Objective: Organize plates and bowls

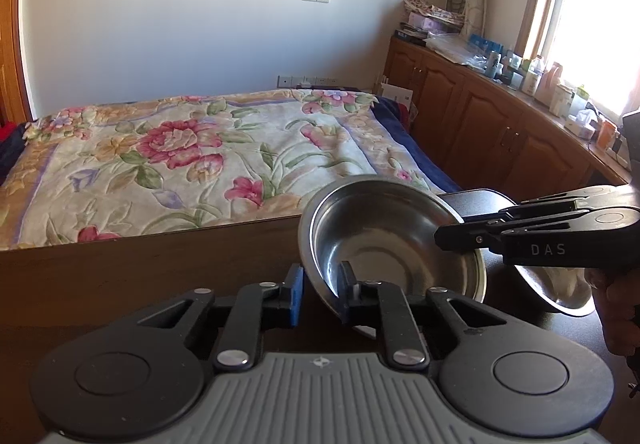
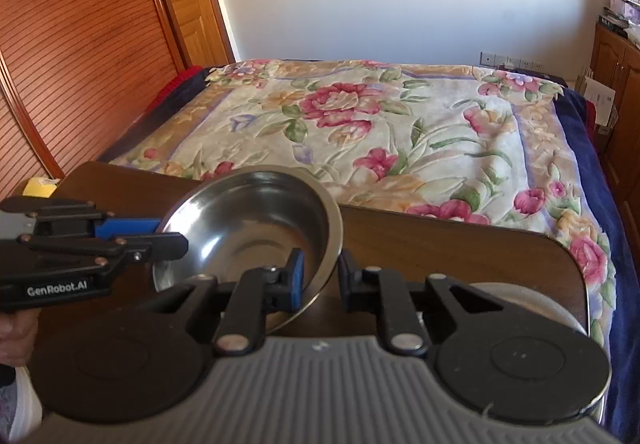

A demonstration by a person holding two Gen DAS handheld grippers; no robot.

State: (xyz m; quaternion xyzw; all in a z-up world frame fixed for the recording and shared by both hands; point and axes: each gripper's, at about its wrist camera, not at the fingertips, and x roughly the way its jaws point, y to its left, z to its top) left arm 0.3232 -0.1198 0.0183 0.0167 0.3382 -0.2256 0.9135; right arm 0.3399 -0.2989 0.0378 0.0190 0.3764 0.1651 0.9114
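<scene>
So a steel bowl (image 1: 384,240) was being held up off a dark wooden table (image 2: 440,244), tilted so its inside could be seen from both wrist cams. It was gripped from two sides at once. The left gripper (image 1: 320,294) was clamped on the near-left part of the rim, one blue-padded finger outside the wall and the other finger inside the bowl. The right gripper (image 1: 452,234) was pinched onto the opposite rim, reaching in from the right side with its fingers nearly closed together around the thin edge.

In the right wrist view the same bowl (image 2: 256,232) was seen with the right gripper (image 2: 320,280) straddling its near-right rim, blue pad inside, and the left gripper (image 2: 168,240) coming in from the left, closed on the far-left rim.

A second steel bowl (image 1: 560,288) was spotted on the table just behind and below the right gripper, partly hidden by it. Something dark and flat (image 1: 476,199) was sitting beyond the held bowl; what it was couldn't be made out. A pale round dish (image 2: 532,304) was half hidden under the right gripper's body in the right wrist view.

Behind the table a bed with a floral blanket (image 1: 192,159) was visible, plus wooden cabinets (image 1: 480,115) loaded with clutter under the window.
</scene>
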